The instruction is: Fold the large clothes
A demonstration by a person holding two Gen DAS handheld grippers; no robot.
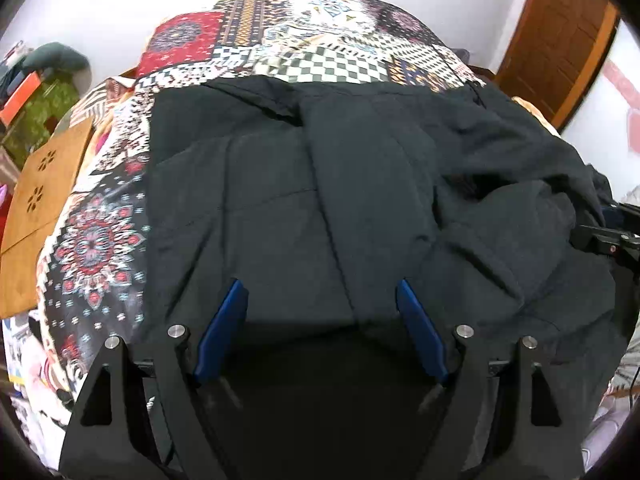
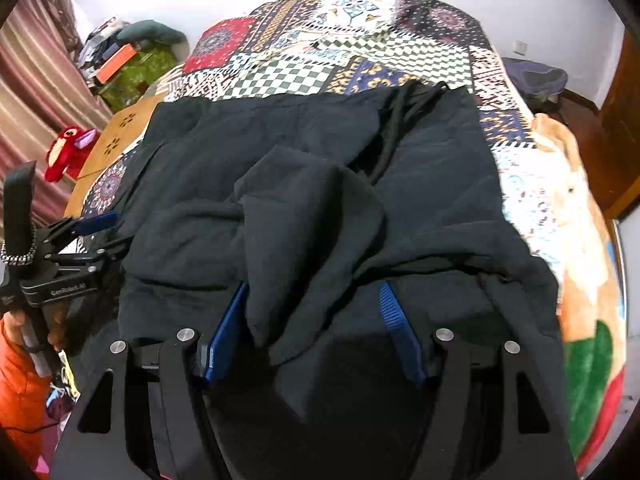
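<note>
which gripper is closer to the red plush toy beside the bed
Left. The left gripper sits at the bed's near left edge, just below the red plush toy; the right gripper is over the black garment, farther right.

Patchwork bedspread (image 2: 280, 76) is covering the whole bed I'm leaning over. A red plush toy (image 2: 66, 152) is sitting off to my left beside a wooden stool (image 1: 44, 184), striped curtains (image 2: 36, 92) are hanging behind it, and a wooden door (image 1: 560, 40) is showing at right.

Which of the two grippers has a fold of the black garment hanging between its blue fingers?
The right gripper: a loose fold of the black garment droops between its open fingers. The left gripper has only flat cloth ahead.
</note>
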